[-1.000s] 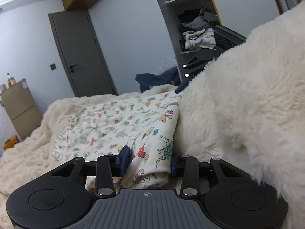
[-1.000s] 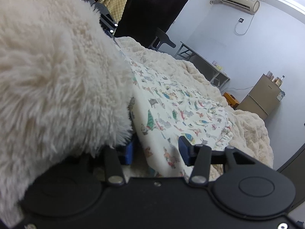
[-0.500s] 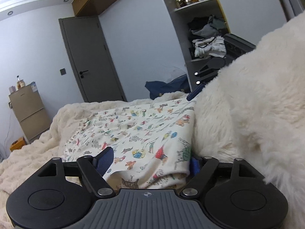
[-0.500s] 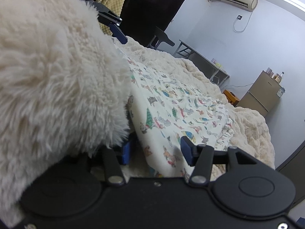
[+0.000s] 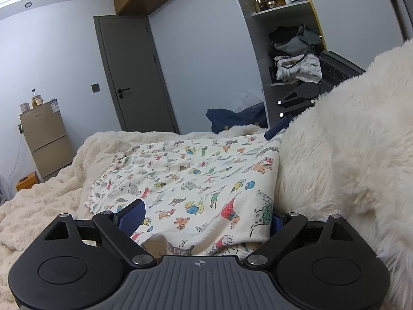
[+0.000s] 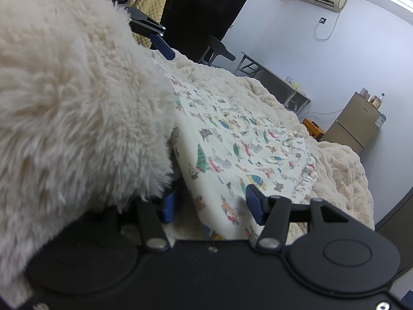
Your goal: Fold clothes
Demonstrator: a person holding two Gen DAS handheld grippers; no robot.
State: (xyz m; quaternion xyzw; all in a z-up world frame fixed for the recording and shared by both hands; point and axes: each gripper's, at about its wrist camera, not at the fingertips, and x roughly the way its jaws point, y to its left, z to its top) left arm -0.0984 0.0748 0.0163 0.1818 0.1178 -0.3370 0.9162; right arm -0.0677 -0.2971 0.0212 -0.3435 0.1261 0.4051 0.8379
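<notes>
**Printed garment flat on the bed, both grippers at its near edge**

The printed garment (image 5: 196, 178) lies spread on the fluffy bed blanket (image 5: 51, 196), its near edge between the jaws of both grippers. The left gripper (image 5: 204, 219) has its jaws opening, wide apart, the cloth loose between them. The right gripper (image 6: 211, 204) has its jaws apart around the cloth edge; I cannot tell whether its pads press on it. A white fluffy sleeve (image 6: 72, 108) crowds the space between the grippers. Bare blanket stretches beyond the garment's far edge.
</notes>
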